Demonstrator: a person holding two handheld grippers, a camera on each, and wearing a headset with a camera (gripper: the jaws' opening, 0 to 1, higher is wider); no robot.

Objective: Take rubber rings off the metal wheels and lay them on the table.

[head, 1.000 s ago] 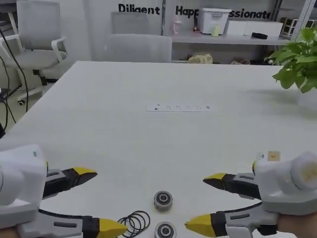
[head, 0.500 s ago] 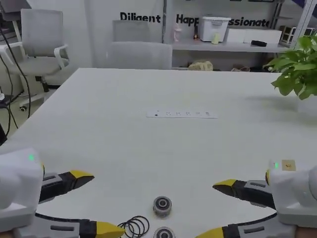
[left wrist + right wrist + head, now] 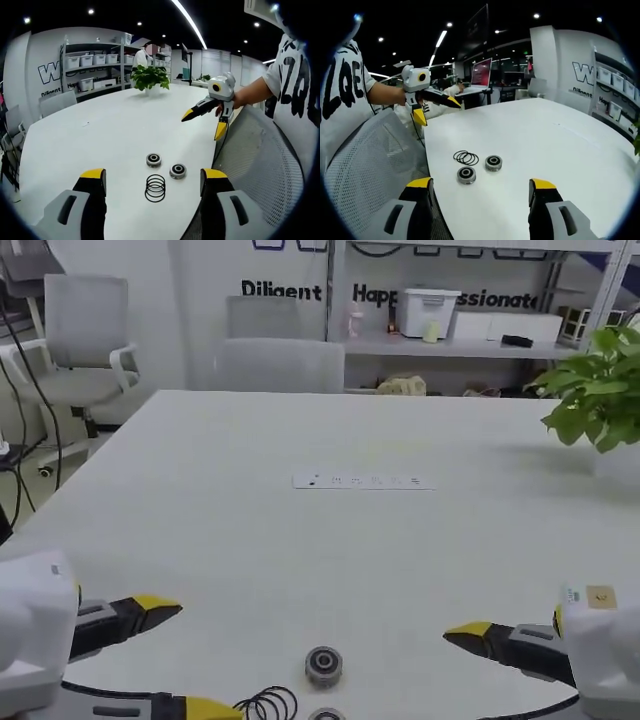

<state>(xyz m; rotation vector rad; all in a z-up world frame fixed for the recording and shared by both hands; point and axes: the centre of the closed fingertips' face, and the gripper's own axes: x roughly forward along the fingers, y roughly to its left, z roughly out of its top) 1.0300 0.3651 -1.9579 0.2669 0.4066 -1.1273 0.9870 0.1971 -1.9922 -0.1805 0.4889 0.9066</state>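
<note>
Grey chairs (image 3: 85,325), shelving (image 3: 450,342) and a potted plant (image 3: 595,390) surround the white table (image 3: 300,540).

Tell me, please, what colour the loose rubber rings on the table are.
Black; the thin rubber rings show best in the left gripper view.

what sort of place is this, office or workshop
Most likely an office meeting room pressed into use as a workbench: a long white table with a power strip on it, office chairs at its far end, and slogan lettering on the wall beside shelves of storage boxes.
</note>
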